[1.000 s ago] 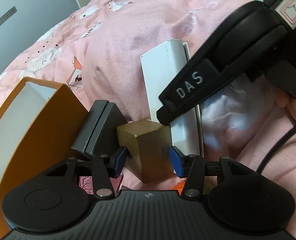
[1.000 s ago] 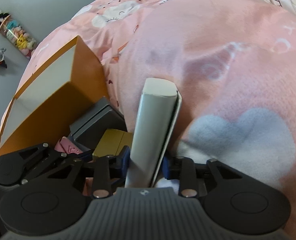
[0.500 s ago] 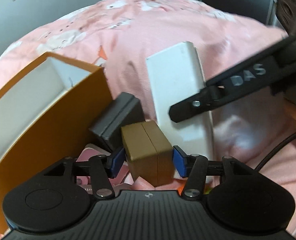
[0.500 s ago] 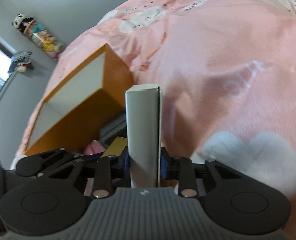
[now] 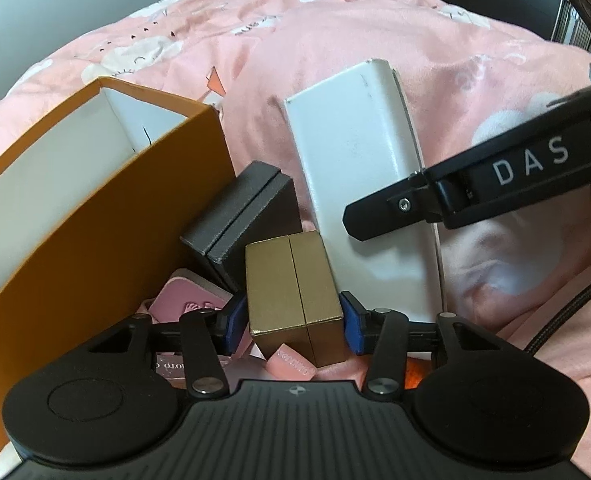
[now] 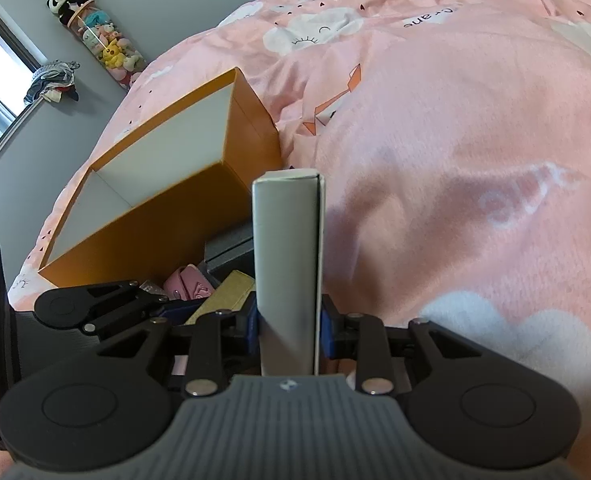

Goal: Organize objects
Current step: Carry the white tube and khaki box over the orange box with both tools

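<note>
My left gripper (image 5: pixel 291 322) is shut on a small gold box (image 5: pixel 293 292), held just above the pink bedspread. My right gripper (image 6: pixel 289 330) is shut on a flat white box (image 6: pixel 287 264), held on edge; the white box also shows in the left wrist view (image 5: pixel 359 200) with the right gripper's finger across it. An open orange box (image 5: pixel 95 208) with a white inside stands to the left; it shows in the right wrist view too (image 6: pixel 167 216). A dark grey box (image 5: pixel 243 216) leans against it, beside the gold box.
Small pink items (image 5: pixel 187 300) lie on the bed under the left gripper. The pink quilt (image 6: pixel 455 140) spreads out to the right and behind. A tube of plush toys (image 6: pixel 95 36) stands by the wall near a window.
Both grippers have lifted and tipped their boxes: the gold box now faces me squarely, and the white box has turned upright on its edge. The orange box's open top has come into view.
</note>
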